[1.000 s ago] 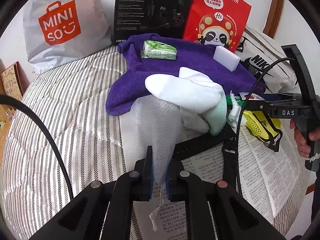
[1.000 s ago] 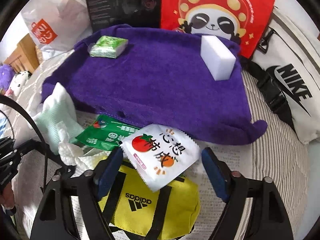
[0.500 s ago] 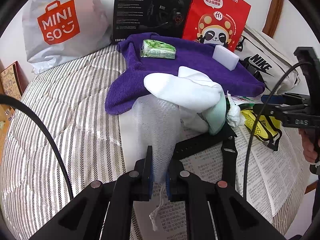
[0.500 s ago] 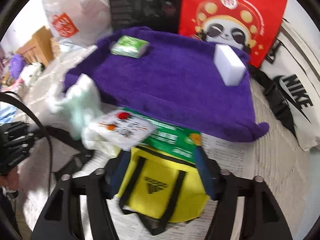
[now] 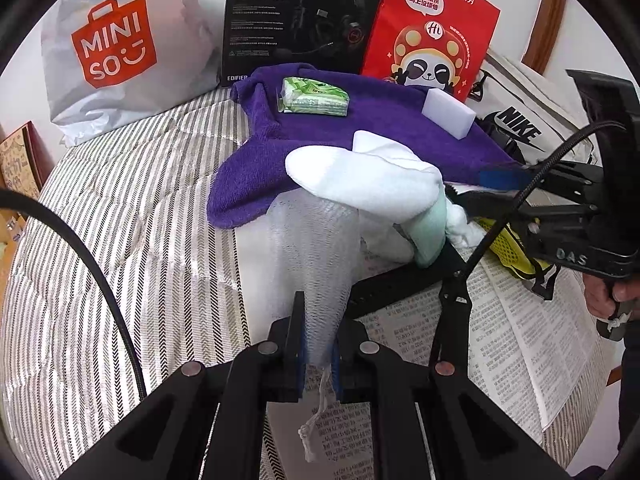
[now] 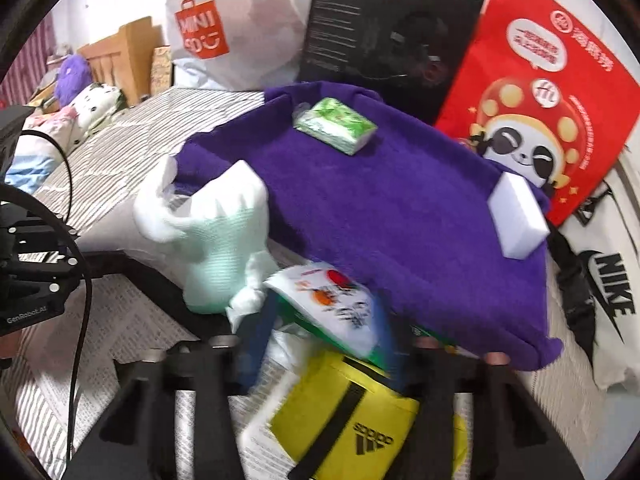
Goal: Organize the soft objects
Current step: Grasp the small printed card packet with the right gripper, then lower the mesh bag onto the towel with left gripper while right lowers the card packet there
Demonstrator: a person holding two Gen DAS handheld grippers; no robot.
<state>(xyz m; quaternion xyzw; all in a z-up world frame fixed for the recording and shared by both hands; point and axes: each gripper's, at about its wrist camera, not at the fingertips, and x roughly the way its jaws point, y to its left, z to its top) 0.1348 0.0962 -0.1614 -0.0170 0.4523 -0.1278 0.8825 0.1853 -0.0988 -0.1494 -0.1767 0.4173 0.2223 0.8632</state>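
Note:
My left gripper point(image 5: 318, 320) is shut on the neck of a white mesh net point(image 5: 316, 248), which lies on the newspaper. A white and mint sock point(image 5: 368, 176) rests across the net's far end. My right gripper point(image 6: 320, 340) has its jaws closing on a white snack packet point(image 6: 336, 304) stacked on a green packet point(image 6: 372, 354), and both blue pads touch them. Under them lies a yellow Adidas pouch point(image 6: 352, 416). The purple towel point(image 6: 400, 216) behind holds a green tissue pack point(image 6: 336, 126) and a white sponge point(image 6: 518, 216). The right gripper point(image 5: 480, 188) also shows in the left wrist view.
A Miniso bag point(image 5: 116, 52), a black headset box point(image 5: 304, 20) and a red panda bag point(image 5: 432, 40) stand along the back. A white Nike bag point(image 6: 608, 288) lies at the right. A black strap point(image 5: 400, 280) crosses the newspaper point(image 5: 500, 340) on the striped bedding point(image 5: 120, 240).
The right gripper swung left and rolled, and its jaws narrowed onto the white and green packets, which tilted up off the yellow pouch. The left gripper kept still on the net.

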